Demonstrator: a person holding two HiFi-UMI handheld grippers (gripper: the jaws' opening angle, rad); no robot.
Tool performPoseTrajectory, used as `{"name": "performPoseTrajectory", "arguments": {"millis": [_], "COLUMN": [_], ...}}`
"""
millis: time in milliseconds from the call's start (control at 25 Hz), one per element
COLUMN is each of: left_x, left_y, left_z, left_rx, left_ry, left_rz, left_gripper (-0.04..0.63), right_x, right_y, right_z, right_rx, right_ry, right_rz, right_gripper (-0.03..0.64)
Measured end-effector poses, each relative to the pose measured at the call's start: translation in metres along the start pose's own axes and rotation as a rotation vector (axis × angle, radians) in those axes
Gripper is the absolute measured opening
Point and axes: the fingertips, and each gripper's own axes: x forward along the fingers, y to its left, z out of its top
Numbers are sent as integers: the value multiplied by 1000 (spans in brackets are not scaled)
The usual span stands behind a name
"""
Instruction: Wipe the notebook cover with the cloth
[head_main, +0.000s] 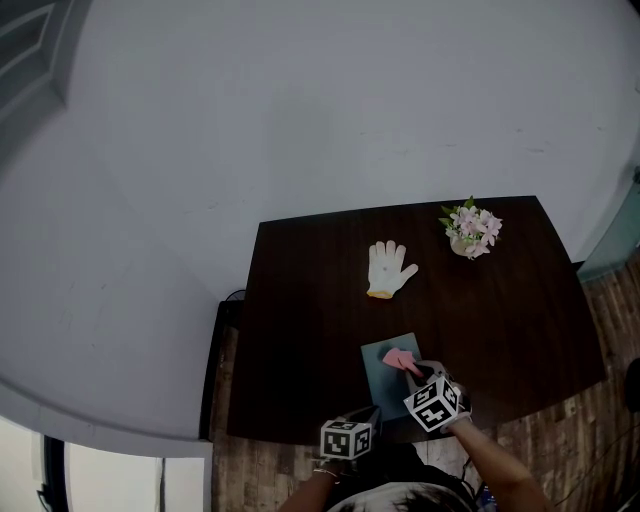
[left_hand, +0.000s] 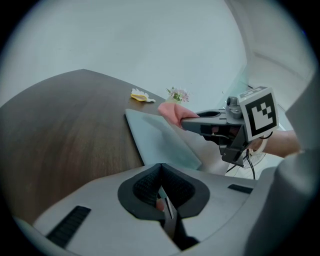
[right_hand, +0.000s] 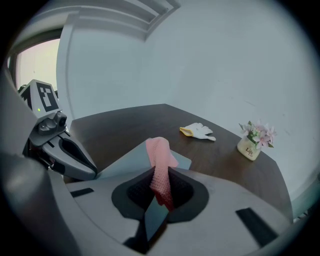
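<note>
Pale, bare wall backs a dark brown wooden counter, seen steeply from above, with plank flooring past its right end.

At the counter's near edge lies a thin grey-blue notebook with a plain rectangular cover, flat on the wood and a little right of the middle. Over its right half sits a small pink knitted cloth. The right gripper has its jaws clamped on that cloth: in the right gripper view the fabric stands up out of the dark pads and folds over towards the cover. From the left gripper view the same cloth shows at the notebook's far right side, pinched at the tip of the right gripper, which reaches in from the right.

The left gripper is just beside the notebook on the near left. Its jaws are closed together, with their tips at the cover's near edge. Whether they nip that edge cannot be made out.

Farther back, near the middle of the counter and well apart from the notebook, a white fabric work glove with a yellow cuff lies flat, fingers pointing away. Towards the far right corner stands a small pale pot of pink and white flowers.
</note>
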Motion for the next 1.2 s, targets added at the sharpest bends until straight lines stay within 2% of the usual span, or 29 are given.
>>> {"name": "performPoseTrajectory", "arguments": {"millis": [320,560,840,1200], "left_x": [-2,-3,-3,-2], "left_y": [-1,-2,0,1], "left_z": [-8,-10,-15,-15], "left_rx": [-23,-40,-55,-60], "left_ry": [1,8,27,40], "left_rz": [9,0,-5,-2], "left_gripper": [18,18,18,18], "right_x": [3,14,26,28], "right_y": [52,90,99,89], "right_z": [16,7,-7,-15], "right_rx": [-60,-98,-115,-109], "right_ry": [-30,28,99,121], "right_rz": [145,265,281,246], "right_gripper": [46,46,46,46]}}
